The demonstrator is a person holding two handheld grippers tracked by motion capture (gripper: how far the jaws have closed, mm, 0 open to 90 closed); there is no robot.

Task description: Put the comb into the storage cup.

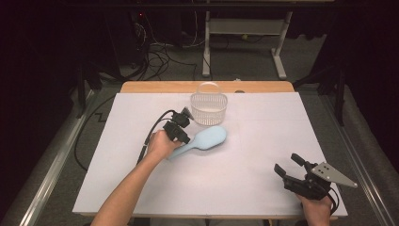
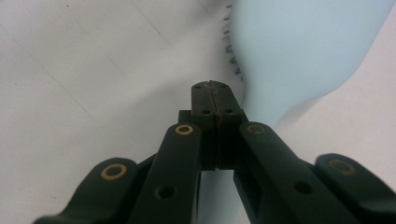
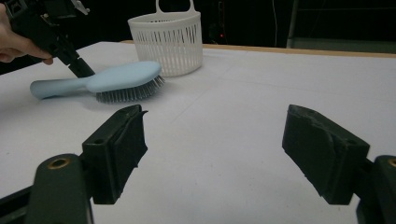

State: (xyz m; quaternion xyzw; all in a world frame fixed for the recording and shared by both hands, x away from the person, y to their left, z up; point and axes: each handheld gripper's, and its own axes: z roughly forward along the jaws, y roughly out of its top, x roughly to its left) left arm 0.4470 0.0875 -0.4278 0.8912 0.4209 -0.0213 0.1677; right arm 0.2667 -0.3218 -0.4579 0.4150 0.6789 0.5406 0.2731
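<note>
Hairbrush point(image 1: 204, 140), pale blue, on the white table point(image 1: 263, 141): lies bristles down, head just beside the white basket point(image 1: 208, 110), handle pointing toward the person's left hand. Looks like hard moulded plastic, so probably light and stiff, with a smooth rounded back that may slip under a pinch. Bristles likely springy and poor to grip. Best taken across the narrow neck or the handle, where the sides run close to parallel; head too wide and too domed.

Left gripper point(image 2: 215, 88): jaws pressed fully together, nothing between them, tips at the neck where handle meets head. Needs opening before any hold. Right gripper point(image 3: 215, 144): jaws spread wide, empty, well apart from the brush near the table's front right corner.
</note>
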